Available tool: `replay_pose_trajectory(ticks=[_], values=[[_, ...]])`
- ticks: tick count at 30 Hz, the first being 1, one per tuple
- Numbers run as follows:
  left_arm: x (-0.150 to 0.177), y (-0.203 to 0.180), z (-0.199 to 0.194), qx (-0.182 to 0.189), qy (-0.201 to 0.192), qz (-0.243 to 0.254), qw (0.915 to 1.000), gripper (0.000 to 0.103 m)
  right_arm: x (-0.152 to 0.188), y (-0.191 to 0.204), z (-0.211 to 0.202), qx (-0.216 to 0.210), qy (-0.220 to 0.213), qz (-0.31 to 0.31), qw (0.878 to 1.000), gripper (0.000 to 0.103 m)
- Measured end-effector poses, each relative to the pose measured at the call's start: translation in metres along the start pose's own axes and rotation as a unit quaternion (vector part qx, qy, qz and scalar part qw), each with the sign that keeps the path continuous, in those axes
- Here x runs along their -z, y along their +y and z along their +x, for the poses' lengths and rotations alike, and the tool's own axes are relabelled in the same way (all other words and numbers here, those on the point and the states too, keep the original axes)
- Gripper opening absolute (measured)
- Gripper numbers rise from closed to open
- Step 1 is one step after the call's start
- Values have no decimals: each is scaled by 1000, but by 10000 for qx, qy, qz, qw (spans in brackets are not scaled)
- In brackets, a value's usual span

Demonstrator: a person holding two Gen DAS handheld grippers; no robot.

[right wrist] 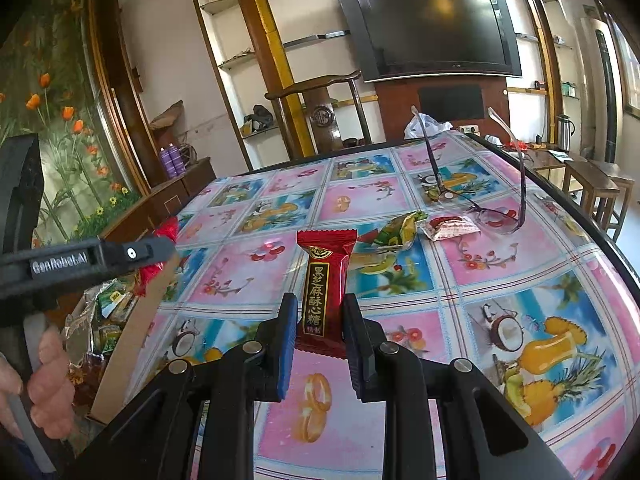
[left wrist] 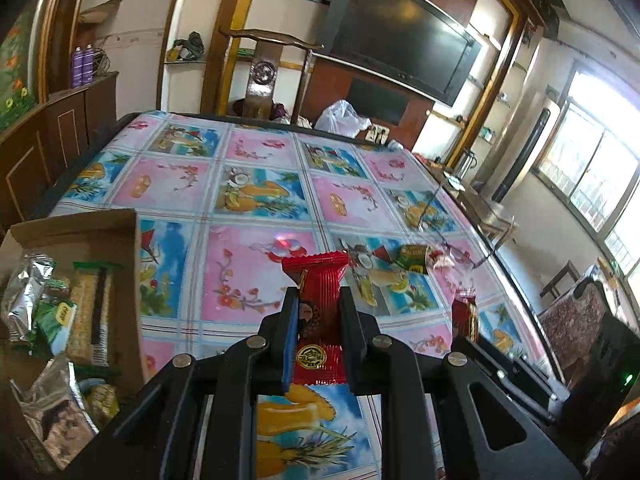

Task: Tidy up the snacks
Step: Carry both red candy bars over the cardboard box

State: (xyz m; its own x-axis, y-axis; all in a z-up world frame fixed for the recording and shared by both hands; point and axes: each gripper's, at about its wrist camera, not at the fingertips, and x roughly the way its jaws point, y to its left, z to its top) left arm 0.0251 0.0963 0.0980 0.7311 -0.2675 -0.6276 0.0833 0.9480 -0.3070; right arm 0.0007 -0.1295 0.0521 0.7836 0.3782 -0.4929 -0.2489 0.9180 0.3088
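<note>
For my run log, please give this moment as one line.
left gripper: shut on red candy | right gripper: shut on red candy | cardboard box: holds snacks

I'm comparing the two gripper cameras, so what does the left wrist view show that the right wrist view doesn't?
Only the left wrist view: the left gripper shut on a red candy, and an open look into the box of snacks.
Only the right wrist view: the right gripper shut on its own red candy, the glasses clearly, and a hand.
Both: the tablecloth, the green candy, the TV.
</note>
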Motion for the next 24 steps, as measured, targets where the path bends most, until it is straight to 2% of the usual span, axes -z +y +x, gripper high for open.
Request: replay_pose_trajectory(ticks=[11,16,19,24], values=[[-12,35,-47,156,-489,-331,9981,18,7,46,3,-406,110,-73,9991,24],[-11,73,-71,165,-661,-711,9951,18,13,83,5,-669,235,-357,9968,25],[-7,100,-85,42,-688,-891,9936,18,17,106,7,-835,288,-537,9946,25],[5,153,-102,-365,-629,-1271,9892,18,23,136,12,-1187,434,-648,9899,25]])
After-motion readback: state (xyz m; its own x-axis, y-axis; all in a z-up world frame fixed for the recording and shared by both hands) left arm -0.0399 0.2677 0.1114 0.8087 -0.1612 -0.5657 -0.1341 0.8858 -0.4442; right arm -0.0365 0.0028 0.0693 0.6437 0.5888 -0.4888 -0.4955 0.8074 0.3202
